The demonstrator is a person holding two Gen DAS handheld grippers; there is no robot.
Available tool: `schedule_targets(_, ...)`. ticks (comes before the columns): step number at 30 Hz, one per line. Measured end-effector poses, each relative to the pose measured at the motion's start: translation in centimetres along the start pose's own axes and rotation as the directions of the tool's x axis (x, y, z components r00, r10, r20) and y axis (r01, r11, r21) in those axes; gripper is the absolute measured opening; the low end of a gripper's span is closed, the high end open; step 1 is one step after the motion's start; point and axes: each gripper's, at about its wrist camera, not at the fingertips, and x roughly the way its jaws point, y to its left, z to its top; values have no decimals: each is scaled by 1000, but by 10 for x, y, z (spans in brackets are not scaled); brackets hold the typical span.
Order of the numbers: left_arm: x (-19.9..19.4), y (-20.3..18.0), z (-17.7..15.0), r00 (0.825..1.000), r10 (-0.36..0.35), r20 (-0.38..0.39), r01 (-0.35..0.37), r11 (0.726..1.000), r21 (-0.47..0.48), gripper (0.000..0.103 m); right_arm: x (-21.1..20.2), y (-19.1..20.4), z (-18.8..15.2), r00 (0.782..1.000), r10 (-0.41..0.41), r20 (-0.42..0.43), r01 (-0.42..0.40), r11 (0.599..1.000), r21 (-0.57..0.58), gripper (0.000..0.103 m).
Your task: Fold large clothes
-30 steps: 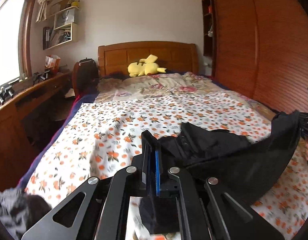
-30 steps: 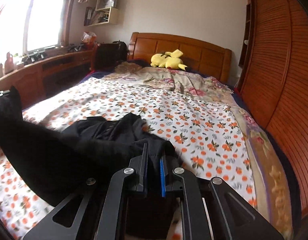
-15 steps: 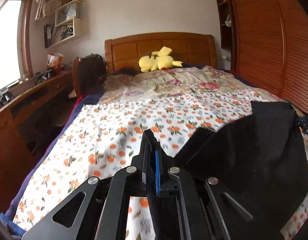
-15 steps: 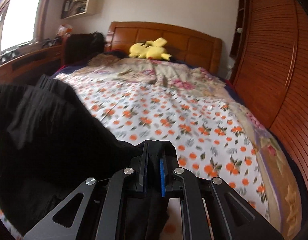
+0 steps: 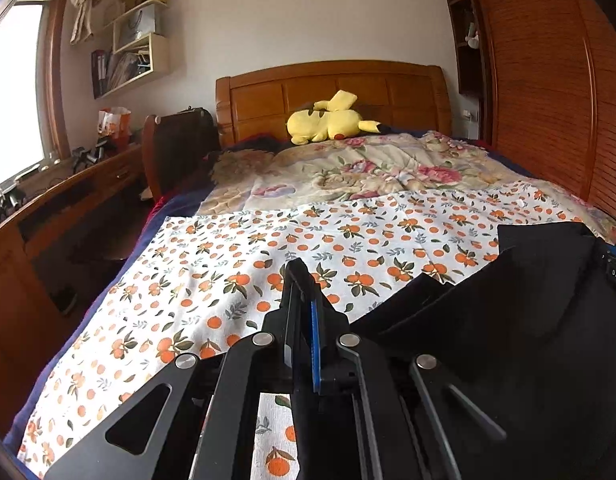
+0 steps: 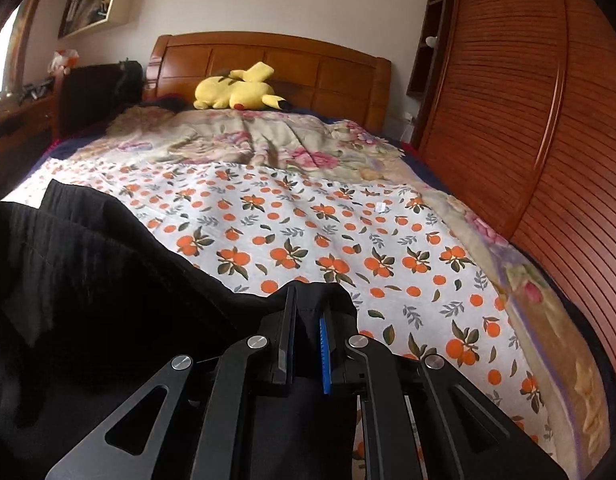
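My left hand-held gripper point(image 5: 304, 312) and right hand-held gripper point(image 6: 306, 320) each pinch the black garment point(image 5: 527, 340), stretched crosswise between them above the bed point(image 5: 228, 280), nearer its foot than the headboard point(image 5: 331, 92).

The black garment point(image 5: 527, 340) runs off the right and bottom edges beside my left tongs point(image 5: 304, 320), so I can't see its full shape. Beside my right tongs point(image 6: 308, 328), the cloth fills the lower left and hides the bed point(image 6: 427, 280) beneath. The shelf point(image 5: 136, 60) items ahead are too small to identify.
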Motion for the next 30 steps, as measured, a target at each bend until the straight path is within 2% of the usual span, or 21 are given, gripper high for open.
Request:
schedule_targets(2, 8, -1, -4, 1000, -4, -27, 4, 1000, 0, 7, 6, 4, -2, 999, -1, -35, 1, 1000, 1, 9)
schedule_targets(4, 11, -1, -9, 999, -9, -48, 9, 1000, -8, 11, 2, 5, -3, 999, 25, -23, -25, 999, 21, 12)
schedule_targets(5, 11, -1, -12, 998, -6, -62, 5, 1000, -5, 28, 0, 6, -4, 999, 39, -23, -39, 999, 27, 23)
schedule_targets(6, 9, 0, -15, 998, -7, -64, 6, 1000, -7, 56, -4, 7, -5, 999, 44, -24, -43, 999, 31, 40)
schedule_targets(7, 7, 2, -18, 997, -16, -70, 15, 1000, -8, 67, -10, 8, -5, 1000, 29, -9, -29, 999, 25, 52)
schedule_targets(8, 3, 3, -21, 997, -24, -67, 23, 1000, -8, 72, -18, 9, -7, 1000, 26, 14, -27, 1000, 14, 67)
schedule_targets(13, -24, 2, -44, 994, -61, -86, 64, 998, 30, 72, -59, 12, -24, 992, 125, 19, -124, 991, -57, 67)
schedule_targets(16, -46, -3, -65, 991, -87, -99, 93, 994, 63, 72, -81, 11, -41, 982, 187, -13, -187, 977, -99, 67)
schedule_targets(24, -98, -6, -126, 973, -163, -166, 180, 979, 96, 74, -119, -18, -96, 973, 209, -101, -217, 972, -85, 67)
schedule_targets(30, -129, 2, -165, 963, -186, -194, 207, 974, 95, 75, -126, -46, -128, 957, 237, -166, -238, 971, 10, 67)
